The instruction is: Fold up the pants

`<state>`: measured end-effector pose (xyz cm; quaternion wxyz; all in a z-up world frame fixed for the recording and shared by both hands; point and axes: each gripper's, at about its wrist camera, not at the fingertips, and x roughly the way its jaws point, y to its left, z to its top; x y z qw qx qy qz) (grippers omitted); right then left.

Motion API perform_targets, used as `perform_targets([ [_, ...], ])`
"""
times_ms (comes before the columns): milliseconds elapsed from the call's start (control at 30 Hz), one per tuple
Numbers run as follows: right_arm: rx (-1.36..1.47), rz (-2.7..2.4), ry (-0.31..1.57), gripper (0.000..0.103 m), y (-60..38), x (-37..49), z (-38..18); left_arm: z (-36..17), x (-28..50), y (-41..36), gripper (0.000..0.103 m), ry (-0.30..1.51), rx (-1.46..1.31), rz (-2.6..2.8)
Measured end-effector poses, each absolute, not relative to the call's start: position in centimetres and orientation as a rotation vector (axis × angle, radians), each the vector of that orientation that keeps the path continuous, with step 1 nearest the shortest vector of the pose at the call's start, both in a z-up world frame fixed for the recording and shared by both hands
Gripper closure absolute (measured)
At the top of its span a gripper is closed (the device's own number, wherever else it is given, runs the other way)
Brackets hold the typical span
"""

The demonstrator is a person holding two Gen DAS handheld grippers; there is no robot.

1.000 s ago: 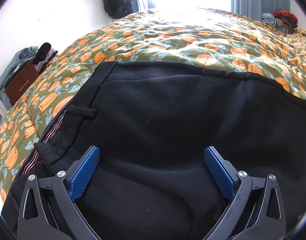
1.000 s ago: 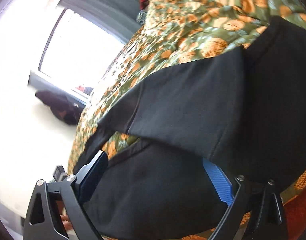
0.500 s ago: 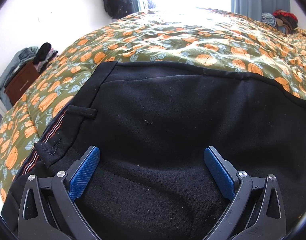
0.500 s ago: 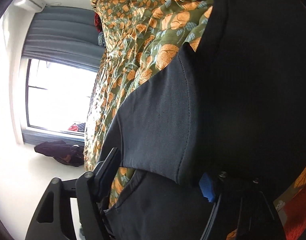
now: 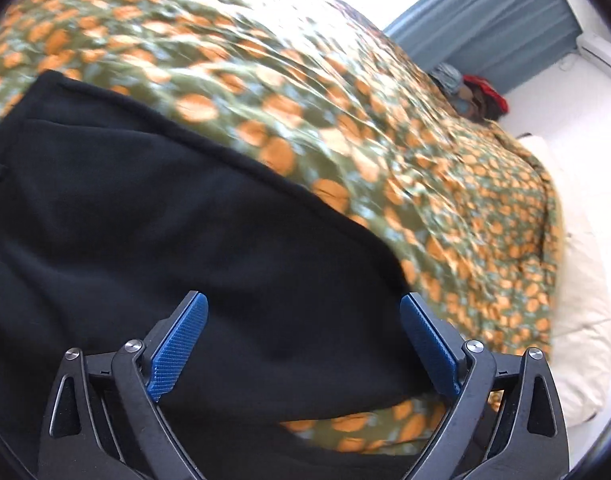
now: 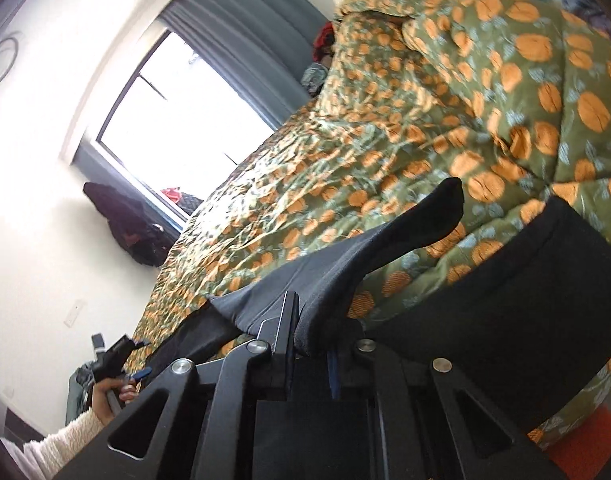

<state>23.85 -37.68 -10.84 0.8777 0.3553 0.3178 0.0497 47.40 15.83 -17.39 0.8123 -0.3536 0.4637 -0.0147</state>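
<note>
Black pants [image 5: 165, 240] lie spread on the bed, filling the left and middle of the left wrist view. My left gripper [image 5: 303, 346] hovers over them, open, its blue pads [image 5: 177, 348] wide apart and pressing nothing. In the right wrist view my right gripper [image 6: 309, 320] is shut on a fold of the pants [image 6: 385, 248], its jaws closing tight on the cloth. That fold rises off the bed in a curved flap. The rest of the pants [image 6: 505, 300] lies flat to the right. The left gripper [image 6: 117, 356] shows small at lower left, held by a hand in a cream sleeve.
A green bedspread [image 5: 385, 140] with orange pumpkins covers the bed. A white pillow [image 5: 577, 300] lies at its right end, a pile of red and grey clothes [image 5: 477, 92] beyond. A bright window [image 6: 177, 120], grey curtains and a dark bag [image 6: 133, 232] line the far wall.
My right gripper closed on the edge of the pants and lifted it off the bed. My left gripper, still open, rose and swung to the right; the view is now blurred.
</note>
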Motion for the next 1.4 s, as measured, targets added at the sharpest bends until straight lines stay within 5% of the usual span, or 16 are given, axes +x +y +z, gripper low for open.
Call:
perform_targets([
  [133,0.681,0.194,0.590,0.091,-37.2,22.0,-6.9,-18.5,52.2,11.1,0.008,1.075,-0.704,-0.121],
  [267,0.613,0.279,0.535,0.091,-37.0,18.7,-3.4,-20.0,53.8,10.0,0.023,1.112,-0.799,-0.142],
  [300,0.602,0.301,0.527,0.091,-37.1,17.9,-2.8,-20.1,53.6,10.2,0.033,1.101,-0.823,-0.143],
  [400,0.591,0.360,0.537,0.091,-37.7,16.2,-2.2,-20.3,52.1,11.1,0.098,1.100,-0.838,-0.116],
  [700,0.563,0.287,0.653,0.092,-44.5,23.6,-6.0,-5.1,36.5,14.0,0.095,0.675,-0.650,-0.151],
  [800,0.580,0.312,0.795,0.091,-45.7,25.0,-7.3,-7.6,29.9,13.4,0.094,0.738,-0.582,-0.121],
  [1000,0.547,0.117,1.262,0.091,-47.3,23.3,-18.6,-19.0,24.7,10.5,0.095,1.005,-0.613,-0.104],
  [1400,0.445,-0.164,1.228,0.092,-49.5,21.5,-18.4,-18.9,22.2,5.3,0.095,1.046,-0.477,-0.188],
])
